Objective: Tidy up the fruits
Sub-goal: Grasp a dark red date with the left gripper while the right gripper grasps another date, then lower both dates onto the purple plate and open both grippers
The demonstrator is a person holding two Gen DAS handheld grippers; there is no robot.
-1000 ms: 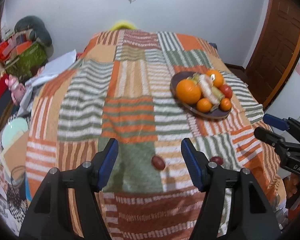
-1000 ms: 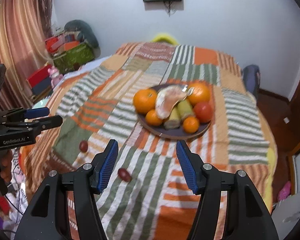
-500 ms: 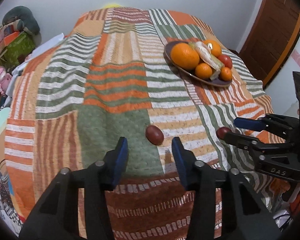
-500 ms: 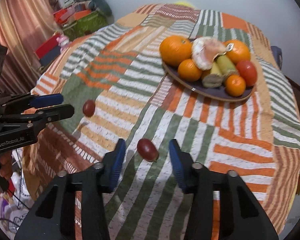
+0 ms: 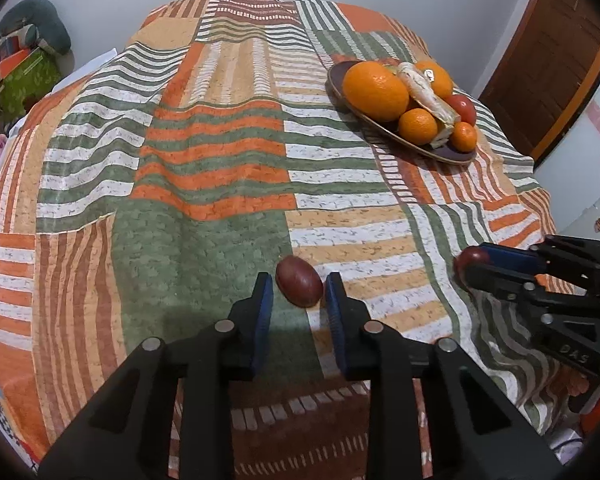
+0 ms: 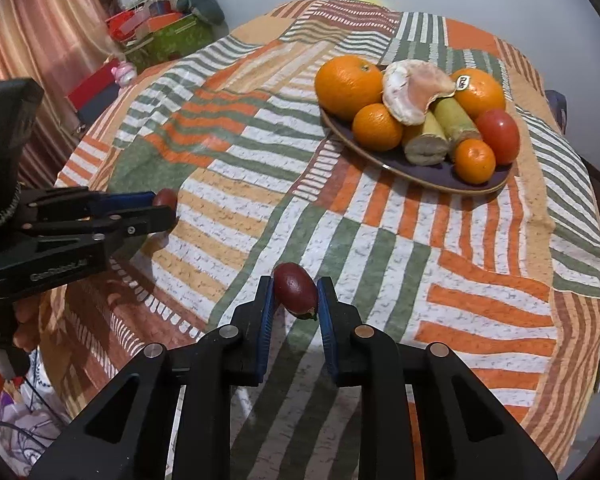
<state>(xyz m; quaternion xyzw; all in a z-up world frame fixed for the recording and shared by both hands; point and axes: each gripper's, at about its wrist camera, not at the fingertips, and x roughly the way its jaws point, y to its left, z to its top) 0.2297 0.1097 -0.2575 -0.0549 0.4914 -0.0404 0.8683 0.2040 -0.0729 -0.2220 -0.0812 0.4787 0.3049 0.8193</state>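
Observation:
Two small dark red fruits lie on the patchwork bedspread. One red fruit (image 5: 299, 286) sits between the fingertips of my left gripper (image 5: 299, 294), whose jaws are narrowed around it with small gaps. The other red fruit (image 6: 295, 289) sits between the pads of my right gripper (image 6: 296, 296), whose jaws touch or nearly touch it. A dark plate (image 6: 440, 174) holds oranges, a tomato, a peeled citrus and cane pieces at the far right; it also shows in the left wrist view (image 5: 448, 154).
The bedspread (image 5: 220, 160) covers the whole bed and falls off at the near edge. Clutter with a green box (image 6: 168, 40) lies at the far left. A wooden door (image 5: 540, 72) stands at the right. Each gripper shows in the other's view.
Both grippers moved forward and down onto their red fruits and narrowed their jaws around them.

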